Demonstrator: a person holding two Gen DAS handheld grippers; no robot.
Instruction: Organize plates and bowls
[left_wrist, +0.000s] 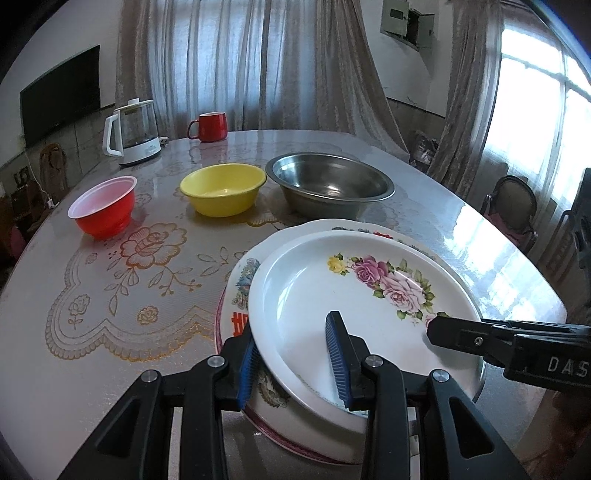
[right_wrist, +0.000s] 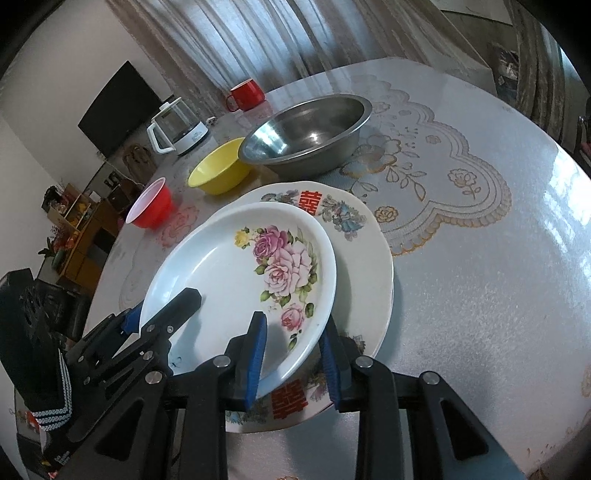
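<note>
A white plate with pink roses (left_wrist: 332, 295) (right_wrist: 236, 280) lies on a larger patterned plate (left_wrist: 240, 280) (right_wrist: 354, 229) at the table's near side. My left gripper (left_wrist: 295, 360) straddles the rose plate's near-left rim, jaws apart, one finger under and one over it. My right gripper (right_wrist: 293, 363) straddles the near-right rim the same way, jaws apart. Each gripper shows in the other's view, the right one (left_wrist: 436, 330) and the left one (right_wrist: 166, 314). A red bowl (left_wrist: 103, 210) (right_wrist: 149, 203), a yellow bowl (left_wrist: 223, 188) (right_wrist: 219, 171) and a steel bowl (left_wrist: 328, 184) (right_wrist: 306, 136) stand in a row behind.
A glass kettle (left_wrist: 129, 129) (right_wrist: 177, 127) and a red mug (left_wrist: 210, 127) (right_wrist: 245, 94) stand at the table's far edge. The table (left_wrist: 110, 295) (right_wrist: 480, 295) has a floral cover. Chairs (left_wrist: 513, 206) stand to the right.
</note>
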